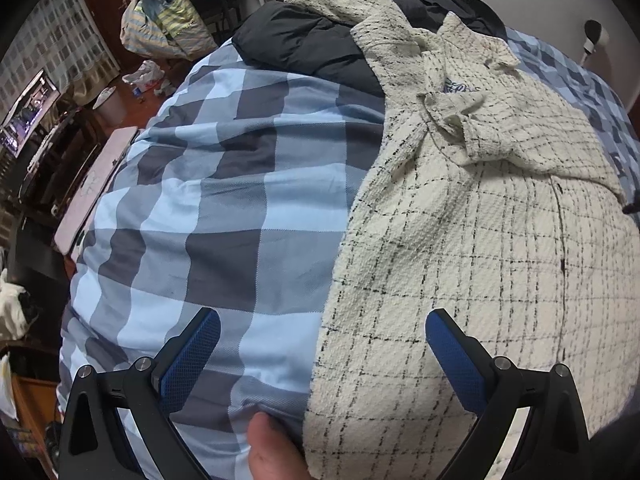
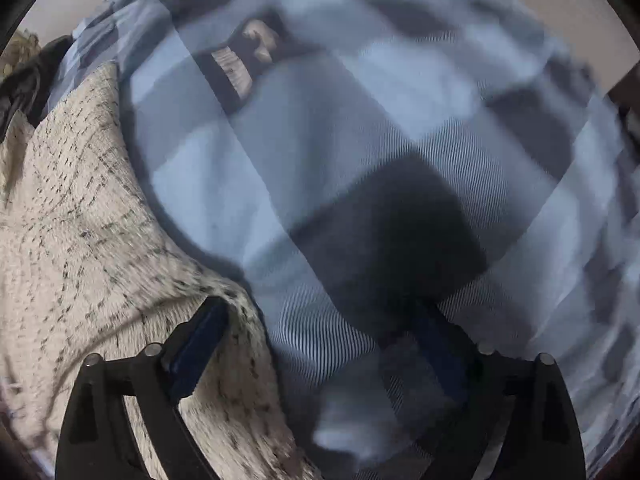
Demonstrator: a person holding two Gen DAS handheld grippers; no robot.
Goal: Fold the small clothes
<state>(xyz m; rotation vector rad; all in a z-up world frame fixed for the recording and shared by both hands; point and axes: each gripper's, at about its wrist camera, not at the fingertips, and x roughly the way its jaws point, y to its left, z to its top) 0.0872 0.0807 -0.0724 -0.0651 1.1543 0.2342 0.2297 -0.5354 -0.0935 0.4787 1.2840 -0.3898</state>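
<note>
Cream tweed jacket [image 1: 460,220] with thin black checks lies spread on the bed, over a blue checked duvet [image 1: 208,200], collar away from the person and one sleeve already turned in over the chest. The left gripper [image 1: 322,344] hangs above the jacket's near side edge, jaws wide apart with nothing between them. The right gripper [image 2: 320,332] is blurred, jaws wide and empty, one finger over the jacket's other edge, the other over bare duvet. This looks like the start of a side fold: each gripper must next drop onto its edge and pinch it.
</note>
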